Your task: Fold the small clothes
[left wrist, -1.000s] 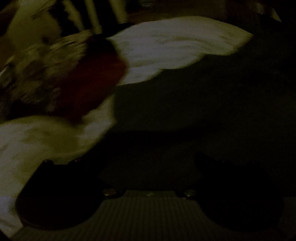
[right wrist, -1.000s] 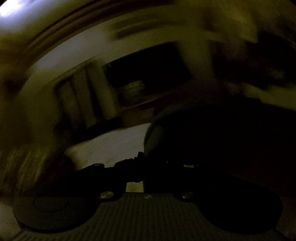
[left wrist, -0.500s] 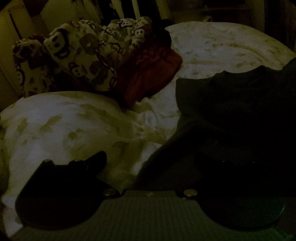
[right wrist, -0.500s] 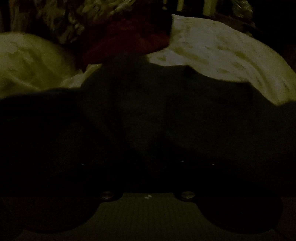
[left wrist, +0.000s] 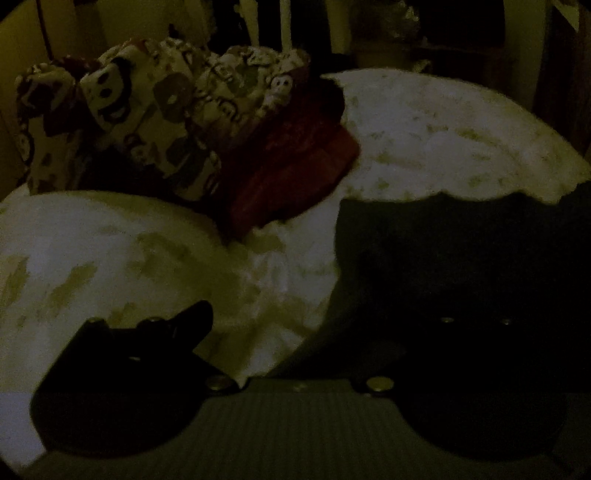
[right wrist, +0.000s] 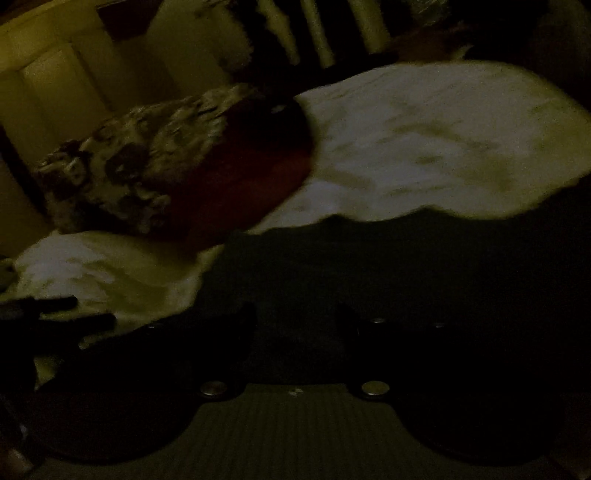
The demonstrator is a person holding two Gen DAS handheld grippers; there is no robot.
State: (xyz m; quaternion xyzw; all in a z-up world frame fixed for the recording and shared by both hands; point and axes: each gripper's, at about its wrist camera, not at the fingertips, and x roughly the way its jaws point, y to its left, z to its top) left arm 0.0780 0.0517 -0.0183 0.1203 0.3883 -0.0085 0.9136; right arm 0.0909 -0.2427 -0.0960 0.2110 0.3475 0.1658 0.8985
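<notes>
A dark garment (left wrist: 461, 266) lies spread on the white patterned bedsheet (left wrist: 110, 258), filling the right half of the left wrist view. My left gripper (left wrist: 306, 325) is open: its left finger (left wrist: 184, 328) hangs over the sheet, and its right finger is barely visible against the dark cloth. In the right wrist view the same garment (right wrist: 406, 266) lies under my right gripper (right wrist: 295, 314). Its jaws are opening, with nothing pressed between them. Two dark prongs (right wrist: 66, 314) at the left edge look like the other gripper.
A pile of cartoon-print cloth (left wrist: 166, 122) and a red garment (left wrist: 295, 166) sit at the back left of the bed. White sheet (right wrist: 443, 140) shows beyond the dark garment. A pale panelled wall (right wrist: 74, 74) and dark slats (right wrist: 314, 33) stand behind.
The right wrist view swung down from the room to the bed, and its jaws went from together to apart. The dark garment now lies flat on the sheet. The left view drew back slightly.
</notes>
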